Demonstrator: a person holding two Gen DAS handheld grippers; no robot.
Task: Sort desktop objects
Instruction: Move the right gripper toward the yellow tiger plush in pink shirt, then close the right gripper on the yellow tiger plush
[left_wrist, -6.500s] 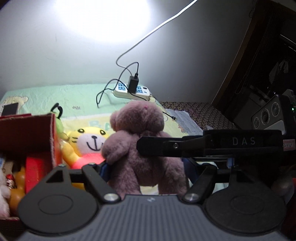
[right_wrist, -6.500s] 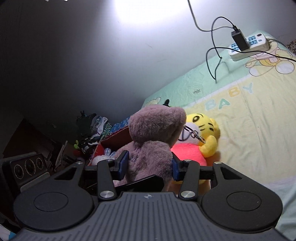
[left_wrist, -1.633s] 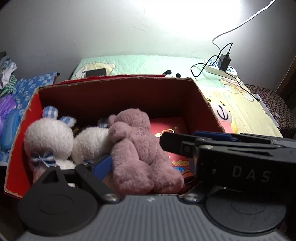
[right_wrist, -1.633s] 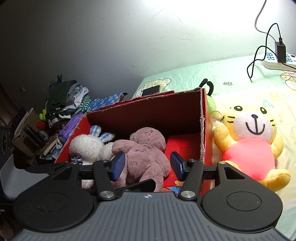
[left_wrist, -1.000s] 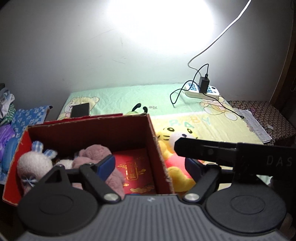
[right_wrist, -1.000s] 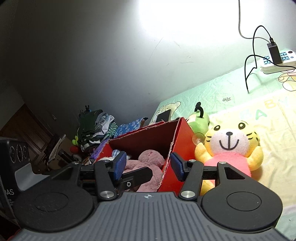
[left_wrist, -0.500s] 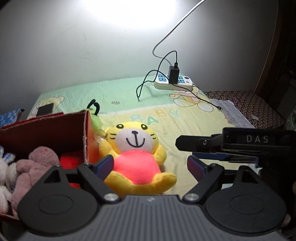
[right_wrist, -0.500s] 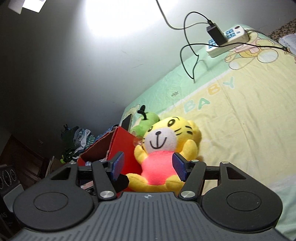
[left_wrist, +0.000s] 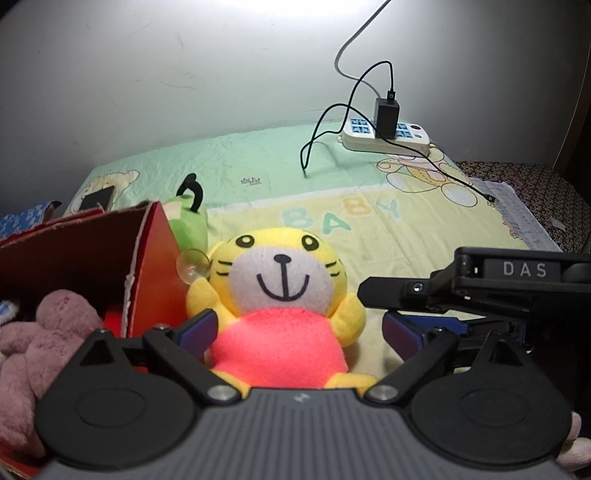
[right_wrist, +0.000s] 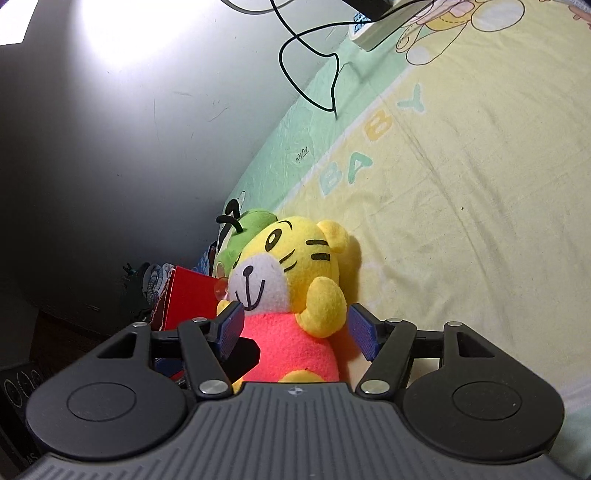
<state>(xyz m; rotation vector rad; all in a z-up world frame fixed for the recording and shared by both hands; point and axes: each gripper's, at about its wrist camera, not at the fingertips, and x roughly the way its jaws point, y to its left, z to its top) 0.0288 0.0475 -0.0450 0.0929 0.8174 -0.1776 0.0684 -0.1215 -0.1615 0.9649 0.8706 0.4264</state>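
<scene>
Jaws of both the left gripper (left_wrist: 300, 333) and the right gripper (right_wrist: 295, 330) are opening, each straddling the yellow tiger plush (left_wrist: 280, 295) without pressing it. The plush sits on the bedsheet (left_wrist: 369, 221), just right of the red box (left_wrist: 147, 266) holding a mauve teddy (left_wrist: 44, 332).

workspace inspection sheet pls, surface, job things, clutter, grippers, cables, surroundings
surface: bed sheet printed BABY, pale green and yellow.
job's things: yellow tiger plush sits on the sheet beside the red box; pink bear lies inside the box; green plush behind the tiger.
clutter: phone on the far corner of the sheet.
grippers: left hand-held gripper and right hand-held gripper both straddle the tiger, jaws opening, pads not pressing.
cables: power strip with a black charger plugged in; black lead trails across the sheet.
surroundings: plain wall, bright lamp glare; clothes pile in the dark corner.
</scene>
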